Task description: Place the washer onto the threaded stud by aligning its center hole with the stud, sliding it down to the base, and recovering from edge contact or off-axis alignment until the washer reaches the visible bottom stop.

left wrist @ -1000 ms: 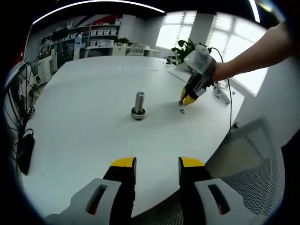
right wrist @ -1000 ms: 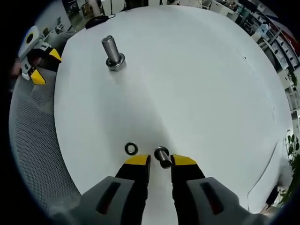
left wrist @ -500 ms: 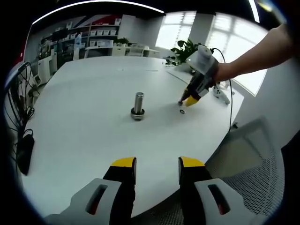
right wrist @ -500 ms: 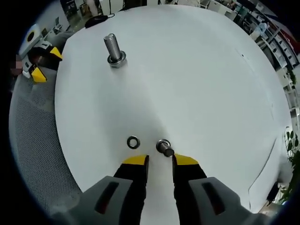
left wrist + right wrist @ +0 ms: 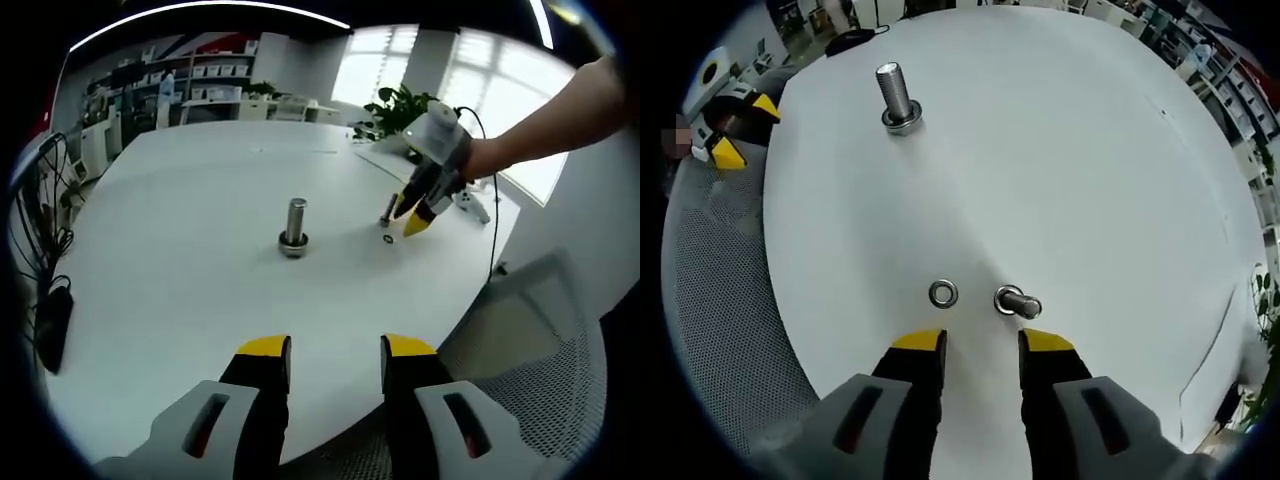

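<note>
- The right gripper (image 5: pixel 982 342) hangs over a white table (image 5: pixel 1070 160), its yellow-tipped jaws apart with nothing between them.
- A washer (image 5: pixel 943 294) lies flat on the table just ahead of the left jaw.
- A small bolt (image 5: pixel 1017 303) stands beside the washer, not touching it.
- A larger threaded stud (image 5: pixel 897 97) stands upright far across the table.
- The left gripper (image 5: pixel 732 125) shows at the table's edge, over a mesh chair (image 5: pixel 720 310).

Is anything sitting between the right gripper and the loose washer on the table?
Nothing visible does. The washer lies flat on the white table just ahead of the open right gripper, with bare surface between them. A small stud stands beside the washer, off to the side.
</note>
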### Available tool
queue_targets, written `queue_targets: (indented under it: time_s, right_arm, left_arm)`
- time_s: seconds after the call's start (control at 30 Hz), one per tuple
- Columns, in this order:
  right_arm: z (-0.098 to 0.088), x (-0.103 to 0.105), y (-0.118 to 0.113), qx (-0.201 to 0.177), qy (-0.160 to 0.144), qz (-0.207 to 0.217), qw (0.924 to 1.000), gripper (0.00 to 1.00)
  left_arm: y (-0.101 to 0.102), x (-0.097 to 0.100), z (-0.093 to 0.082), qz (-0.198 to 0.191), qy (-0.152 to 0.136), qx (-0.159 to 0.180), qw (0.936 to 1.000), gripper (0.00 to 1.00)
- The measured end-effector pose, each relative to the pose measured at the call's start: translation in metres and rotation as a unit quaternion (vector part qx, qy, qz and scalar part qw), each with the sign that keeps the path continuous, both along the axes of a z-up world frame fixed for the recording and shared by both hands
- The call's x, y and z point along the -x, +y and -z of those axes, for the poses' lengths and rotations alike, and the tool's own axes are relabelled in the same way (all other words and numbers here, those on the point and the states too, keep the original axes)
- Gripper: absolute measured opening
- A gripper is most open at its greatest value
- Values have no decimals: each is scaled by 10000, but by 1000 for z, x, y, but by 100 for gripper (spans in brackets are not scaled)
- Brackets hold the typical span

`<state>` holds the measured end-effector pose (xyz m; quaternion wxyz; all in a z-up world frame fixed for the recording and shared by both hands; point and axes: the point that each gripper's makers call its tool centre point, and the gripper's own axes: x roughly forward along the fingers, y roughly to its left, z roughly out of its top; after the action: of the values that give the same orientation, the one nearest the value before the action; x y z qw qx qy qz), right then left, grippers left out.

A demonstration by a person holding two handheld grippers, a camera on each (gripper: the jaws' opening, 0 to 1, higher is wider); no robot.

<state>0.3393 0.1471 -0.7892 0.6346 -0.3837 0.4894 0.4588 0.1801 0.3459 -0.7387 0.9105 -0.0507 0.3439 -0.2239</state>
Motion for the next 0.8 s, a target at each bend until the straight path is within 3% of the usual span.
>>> queue_targets:
  time_s: [0.8]
  right_arm:
    - [8,23,25,-273,202,227,9992,35]
  left_arm:
    - [0,-1,-1,-26,-37,35,10000,34]
